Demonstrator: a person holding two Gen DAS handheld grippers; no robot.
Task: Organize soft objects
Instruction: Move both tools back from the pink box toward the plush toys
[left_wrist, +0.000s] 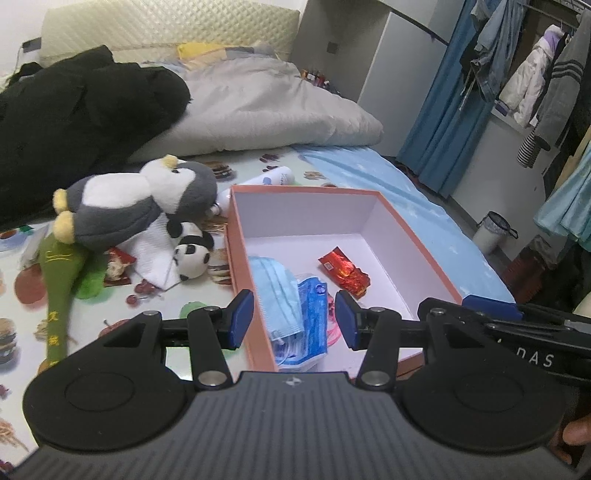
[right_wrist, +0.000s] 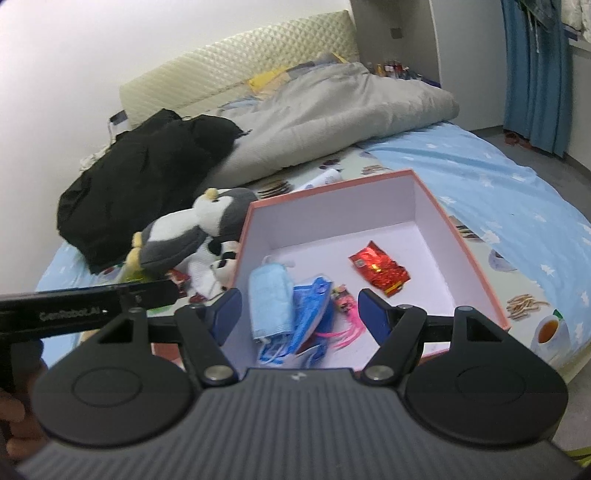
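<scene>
A pink box (left_wrist: 236, 251) with a white inside stands on the bed; it also shows in the right wrist view (right_wrist: 461, 236). In it lie a blue face mask (left_wrist: 277, 291) (right_wrist: 269, 299), a blue packet (left_wrist: 314, 314) (right_wrist: 310, 310), a red foil packet (left_wrist: 345, 273) (right_wrist: 378, 267) and a pink item (right_wrist: 341, 314). Left of the box lie a grey penguin plush (left_wrist: 140, 199) (right_wrist: 192, 229), a small panda plush (left_wrist: 190, 254) (right_wrist: 221, 258), a white cloth (left_wrist: 155, 254) and a green plush (left_wrist: 62, 280). My left gripper (left_wrist: 293, 319) is open over the box's near end. My right gripper (right_wrist: 301, 314) is open over it too.
A black coat (left_wrist: 74, 122) and a grey quilt (left_wrist: 266, 107) lie further back on the bed. A white bottle (left_wrist: 273, 179) lies behind the box. Blue curtains (left_wrist: 443, 110), hanging clothes (left_wrist: 535, 81) and a small bin (left_wrist: 493, 230) stand to the right of the bed.
</scene>
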